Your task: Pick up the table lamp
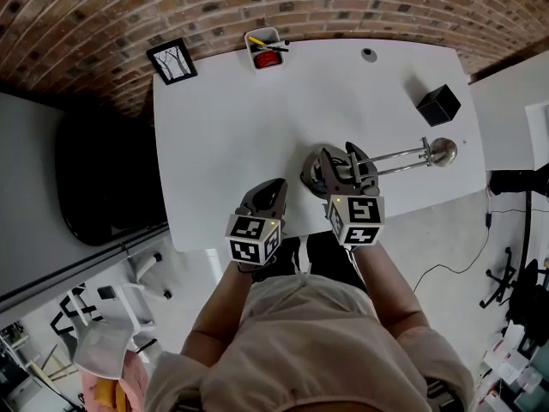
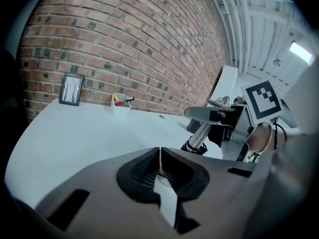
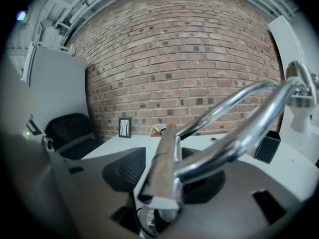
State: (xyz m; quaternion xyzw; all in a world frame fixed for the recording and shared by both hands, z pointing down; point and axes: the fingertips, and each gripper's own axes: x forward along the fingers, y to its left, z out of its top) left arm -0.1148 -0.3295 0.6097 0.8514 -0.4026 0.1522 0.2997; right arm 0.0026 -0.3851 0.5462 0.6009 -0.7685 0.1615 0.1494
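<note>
The table lamp (image 1: 403, 155) stands on the white counter (image 1: 232, 118), right at the tip of the right gripper (image 1: 340, 163). This gripper is wide open. Its two jaws sit one on each side of the lamp's lower part, where the brown bar (image 3: 162, 158) and the shiny rods (image 3: 239, 138) come up. The pads do not seem to squeeze it yet, with a gap showing on both sides. I think the jaws are held this wide so they can slide around the lamp without bumping it. From the gripper, the rods reach off to the right, and the lamp's round head is at the far end. That end may be heavy, so a grab low down, close to the base, should keep the lamp from tipping.

The left gripper (image 1: 273, 189) is closed tight with nothing in it. It hangs just left of the right gripper, over the near edge of the counter, likely staying out of the way.

Far ahead of both grippers are a picture frame (image 1: 171, 61) and a pen cup (image 1: 266, 48). A black box (image 1: 438, 105) sits ahead and to the right.
</note>
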